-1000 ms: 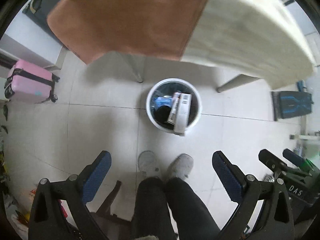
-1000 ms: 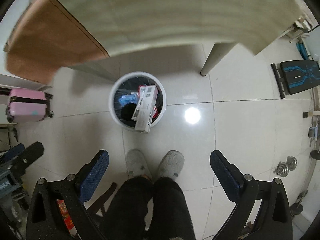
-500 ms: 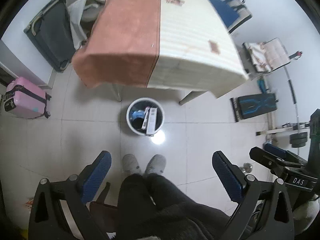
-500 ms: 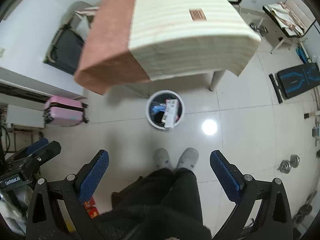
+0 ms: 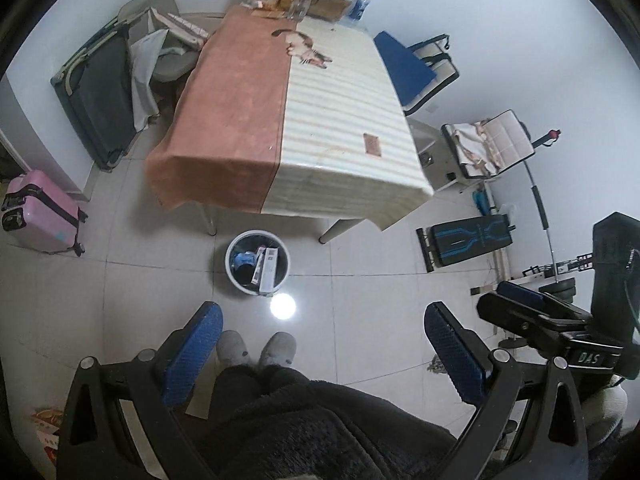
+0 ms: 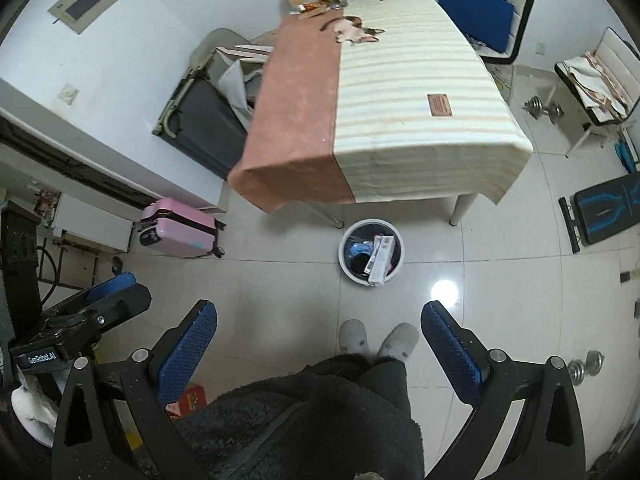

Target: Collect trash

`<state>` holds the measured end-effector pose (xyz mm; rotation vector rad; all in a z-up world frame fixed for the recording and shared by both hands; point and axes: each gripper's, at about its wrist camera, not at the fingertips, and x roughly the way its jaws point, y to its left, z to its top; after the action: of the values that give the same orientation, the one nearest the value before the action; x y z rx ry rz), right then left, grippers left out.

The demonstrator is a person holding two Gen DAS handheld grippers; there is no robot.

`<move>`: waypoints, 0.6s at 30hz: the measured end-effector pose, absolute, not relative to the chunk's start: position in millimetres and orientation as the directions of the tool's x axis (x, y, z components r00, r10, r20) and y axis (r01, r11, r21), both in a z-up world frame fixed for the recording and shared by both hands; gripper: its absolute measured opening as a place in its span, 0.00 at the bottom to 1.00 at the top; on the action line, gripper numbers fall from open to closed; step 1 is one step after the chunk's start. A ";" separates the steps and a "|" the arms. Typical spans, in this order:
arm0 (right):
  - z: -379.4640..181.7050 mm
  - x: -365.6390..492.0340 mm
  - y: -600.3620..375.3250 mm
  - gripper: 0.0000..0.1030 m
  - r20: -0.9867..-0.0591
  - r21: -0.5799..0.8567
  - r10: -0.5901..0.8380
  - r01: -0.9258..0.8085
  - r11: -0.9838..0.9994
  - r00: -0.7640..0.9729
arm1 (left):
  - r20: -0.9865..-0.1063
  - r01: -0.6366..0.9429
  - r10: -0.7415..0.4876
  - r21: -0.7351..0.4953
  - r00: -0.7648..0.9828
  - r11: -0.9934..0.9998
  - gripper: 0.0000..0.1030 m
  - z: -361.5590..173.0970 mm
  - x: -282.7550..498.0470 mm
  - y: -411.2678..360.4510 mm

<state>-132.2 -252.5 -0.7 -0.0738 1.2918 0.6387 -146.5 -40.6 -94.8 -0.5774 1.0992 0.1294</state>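
A white trash bin [image 5: 237, 284] stands on the tiled floor in front of the table; it also shows in the right wrist view [image 6: 348, 272]. It holds a white carton [image 5: 269, 270], also seen in the right wrist view [image 6: 381, 258], and blue trash [image 5: 244, 258]. My left gripper [image 5: 322, 346] is open and empty, held high above the floor. My right gripper [image 6: 318, 344] is open and empty, equally high. Each gripper shows at the edge of the other's view.
A table with an orange and striped cloth [image 5: 288, 120] carries a crumpled wrapper [image 5: 306, 48] and bags at its far end. A pink suitcase [image 5: 38, 208], chairs [image 5: 416, 68], a bench [image 5: 464, 236] and dumbbells [image 6: 586, 364] surround it. The person's slippers [image 5: 256, 348] stand below.
Both grippers have risen far above the bin and tilted up. The bin now looks small and the whole table top has come into view.
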 end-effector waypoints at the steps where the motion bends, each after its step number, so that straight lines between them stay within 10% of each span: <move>1: 1.4 -133.0 -251.7 1.00 -0.907 0.295 0.401 -0.484 0.824 0.129 | -0.864 -0.373 -0.181 -0.380 0.470 0.847 1.00 -90.3 -147.3 -41.5; 18: 20.6 -136.1 -252.4 1.00 -0.904 0.298 0.407 -0.495 0.816 0.128 | -0.857 -0.351 -0.171 -0.371 0.486 0.860 1.00 -65.6 -157.7 -49.8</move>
<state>-136.1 -252.4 20.6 -0.0817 1.2844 0.6575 -157.7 -49.8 -65.6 -0.5507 1.0728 0.1160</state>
